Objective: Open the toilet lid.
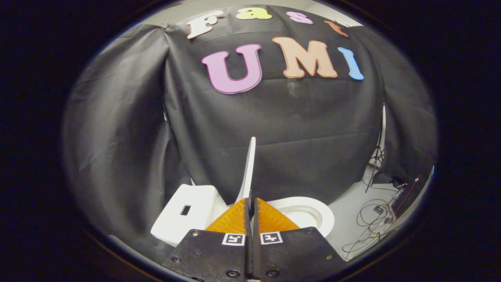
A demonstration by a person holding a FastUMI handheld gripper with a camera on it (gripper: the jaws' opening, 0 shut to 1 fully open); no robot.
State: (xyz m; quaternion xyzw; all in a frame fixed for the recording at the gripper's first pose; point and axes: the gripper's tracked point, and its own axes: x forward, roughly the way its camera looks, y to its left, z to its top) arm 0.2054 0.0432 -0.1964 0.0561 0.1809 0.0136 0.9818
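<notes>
- Claw (251, 203): orange ribbed fingers (233, 219); matte black housings, each bearing a small black-and-white square marker.
- Toilet lid (248, 172): plain white, seen edge-on.
- Toilet seat (313, 213): glossy white ring, paler grey shading within the bowl.
- Cistern (188, 213): white, with one dark rectangular opening on top.
- Booth wall (125, 129): black cloth, creased.
- Floor (350, 213): light grey.
- Cables (375, 223): thin black strands, one red.
</notes>
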